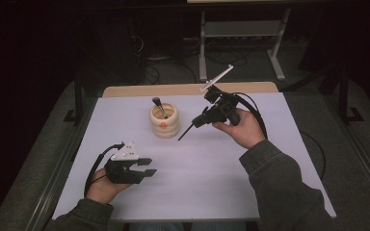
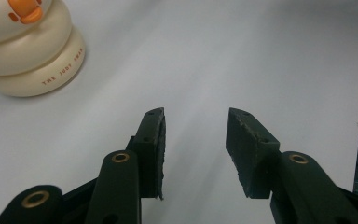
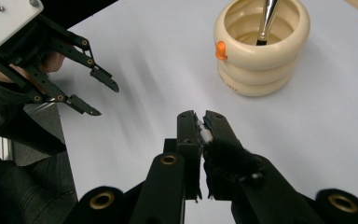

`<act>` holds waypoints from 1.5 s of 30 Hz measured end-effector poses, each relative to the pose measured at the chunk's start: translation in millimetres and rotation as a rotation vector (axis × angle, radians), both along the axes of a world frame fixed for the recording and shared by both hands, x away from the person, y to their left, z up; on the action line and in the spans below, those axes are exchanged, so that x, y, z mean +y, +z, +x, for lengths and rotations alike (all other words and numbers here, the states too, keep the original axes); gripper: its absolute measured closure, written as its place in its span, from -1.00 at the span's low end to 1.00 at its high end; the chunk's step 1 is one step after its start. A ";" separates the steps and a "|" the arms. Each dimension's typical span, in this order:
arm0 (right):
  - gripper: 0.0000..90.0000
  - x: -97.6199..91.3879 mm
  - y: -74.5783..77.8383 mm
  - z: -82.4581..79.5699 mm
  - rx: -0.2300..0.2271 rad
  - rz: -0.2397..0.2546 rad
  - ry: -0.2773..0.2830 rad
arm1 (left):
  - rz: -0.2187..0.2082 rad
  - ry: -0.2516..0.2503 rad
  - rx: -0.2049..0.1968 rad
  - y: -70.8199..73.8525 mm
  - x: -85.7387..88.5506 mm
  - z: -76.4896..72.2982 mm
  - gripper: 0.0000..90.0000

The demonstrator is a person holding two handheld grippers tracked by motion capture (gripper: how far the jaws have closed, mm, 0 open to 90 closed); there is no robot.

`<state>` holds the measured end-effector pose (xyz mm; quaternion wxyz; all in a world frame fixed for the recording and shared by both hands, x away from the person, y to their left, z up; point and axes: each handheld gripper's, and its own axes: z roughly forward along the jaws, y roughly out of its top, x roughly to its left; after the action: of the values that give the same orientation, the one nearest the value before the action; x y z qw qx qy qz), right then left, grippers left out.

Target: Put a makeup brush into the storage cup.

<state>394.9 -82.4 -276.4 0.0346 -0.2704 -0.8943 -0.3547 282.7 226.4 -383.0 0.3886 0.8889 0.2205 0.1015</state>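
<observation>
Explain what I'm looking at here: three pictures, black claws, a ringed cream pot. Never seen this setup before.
There is no robot arm: a person at a table holds a hand-operated two-jaw tool in each hand. The wide picture is taken from above the person's side, looking down on the white table. The other two come from small cameras riding on each tool, looking along its black jaws.

The left gripper rests low near the table's front edge, jaws apart with nothing between them. The right gripper is lifted above the table, shut on a thin brush; its dark handle points down toward the pot, and its black bristles bunch beside the jaws in that gripper's own picture.

On the table stands a cream ringed pot with an orange beak on its side. Another brush leans inside it.
</observation>
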 end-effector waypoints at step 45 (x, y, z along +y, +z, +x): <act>0.88 42.9 69.8 49.3 -0.067 -0.054 -0.055 | -0.023 0.063 -0.005 2.4 17.6 0.0 0.24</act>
<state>444.1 -39.6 -206.6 -0.0124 -0.2835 -0.8966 -0.3401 282.6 244.0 -380.6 0.3961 0.8766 0.2486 0.1134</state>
